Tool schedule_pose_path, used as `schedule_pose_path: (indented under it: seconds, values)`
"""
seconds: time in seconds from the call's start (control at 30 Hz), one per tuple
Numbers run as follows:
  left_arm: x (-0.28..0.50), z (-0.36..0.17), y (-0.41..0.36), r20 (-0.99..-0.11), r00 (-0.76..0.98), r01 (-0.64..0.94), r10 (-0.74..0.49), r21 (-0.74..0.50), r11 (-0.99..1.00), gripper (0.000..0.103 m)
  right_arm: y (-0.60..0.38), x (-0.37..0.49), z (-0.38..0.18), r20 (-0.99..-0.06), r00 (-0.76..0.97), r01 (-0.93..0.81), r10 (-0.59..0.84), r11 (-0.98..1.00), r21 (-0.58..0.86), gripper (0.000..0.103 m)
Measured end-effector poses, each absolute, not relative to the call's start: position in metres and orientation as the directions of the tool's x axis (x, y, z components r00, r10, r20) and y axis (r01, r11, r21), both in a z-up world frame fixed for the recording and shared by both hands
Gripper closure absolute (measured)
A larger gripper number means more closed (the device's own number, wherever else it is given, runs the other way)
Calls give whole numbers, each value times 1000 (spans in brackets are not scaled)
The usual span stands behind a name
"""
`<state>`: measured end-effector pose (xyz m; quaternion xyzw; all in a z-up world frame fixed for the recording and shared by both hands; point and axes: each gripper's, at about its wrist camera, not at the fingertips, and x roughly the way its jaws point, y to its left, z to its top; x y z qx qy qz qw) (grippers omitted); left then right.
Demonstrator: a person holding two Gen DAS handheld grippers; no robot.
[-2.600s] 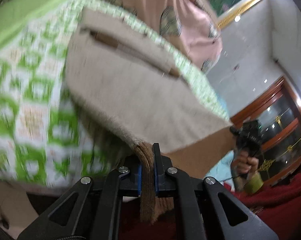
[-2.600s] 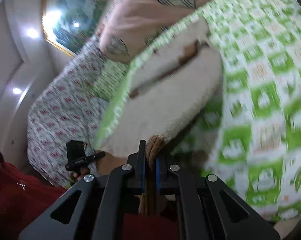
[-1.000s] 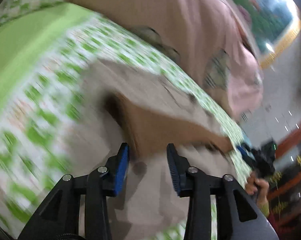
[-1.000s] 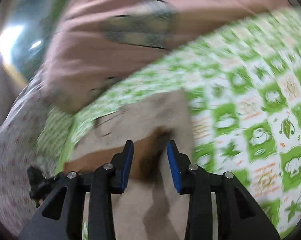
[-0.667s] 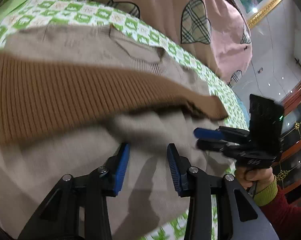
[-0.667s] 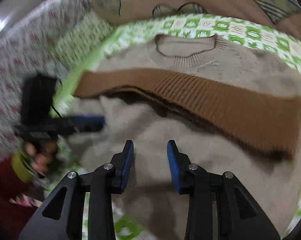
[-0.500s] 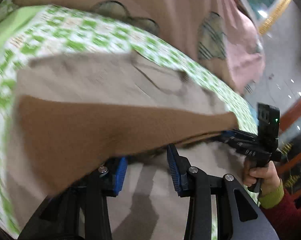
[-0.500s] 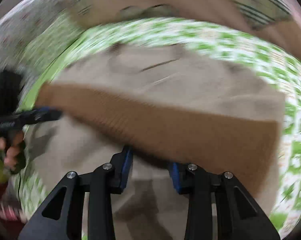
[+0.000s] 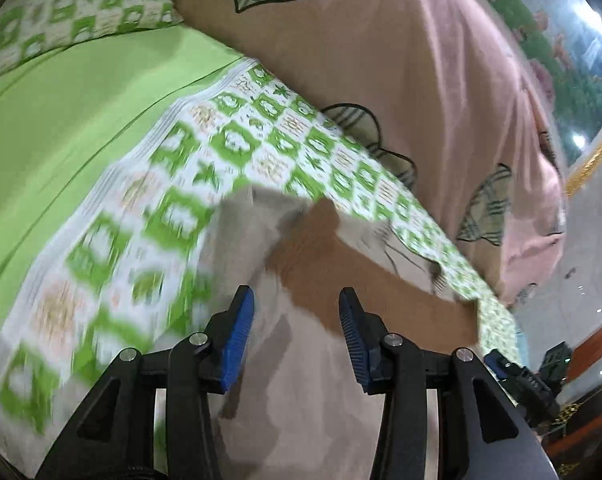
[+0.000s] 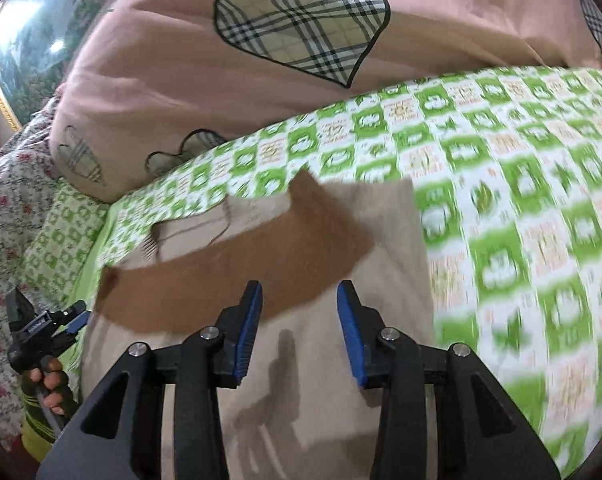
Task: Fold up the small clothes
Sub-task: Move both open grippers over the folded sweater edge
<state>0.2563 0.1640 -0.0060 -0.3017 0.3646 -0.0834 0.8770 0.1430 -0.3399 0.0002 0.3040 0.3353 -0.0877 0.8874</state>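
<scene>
The beige sweater lies flat on the green-checked bedsheet, near the bed's front edge, with its brown ribbed hem band folded up across the body so it sits just below the neckline. In the left wrist view the same sweater shows that band running diagonally, though it's pretty motion-blurred.

Both claws hang over the lower part of the sweater, gripping nothing. The right gripper has its blue pads spread wide, and the left gripper is just as wide apart.

A pink duvet with plaid hearts is heaped along the bed's far edge, and a plain green sheet covers the left corner.
</scene>
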Motion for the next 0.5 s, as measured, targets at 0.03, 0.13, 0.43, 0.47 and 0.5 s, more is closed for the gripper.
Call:
schedule_pose_path:
  seconds: [0.03, 0.13, 0.43, 0.47, 0.5]
  values:
    - [242, -5, 160, -581, 722, -65, -376, -598, 799, 58, -332, 134, 1, -644, 762, 353, 60, 796, 491, 59]
    - [199, -2, 147, -558, 723, -30, -407, -615, 788, 58, -307, 109, 2, -627, 773, 325, 99, 787, 525, 54]
    - [101, -20, 101, -548, 654, 16, -522, -679, 734, 54, -245, 46, -12, -618, 764, 288, 185, 759, 584, 53]
    - [96, -22, 99, -549, 647, 18, -529, -683, 731, 53, -241, 41, -12, -616, 765, 285, 187, 759, 585, 53]
    - [91, -24, 96, -554, 640, 18, -532, -682, 731, 52, -236, 36, -11, -613, 767, 278, 193, 760, 587, 53]
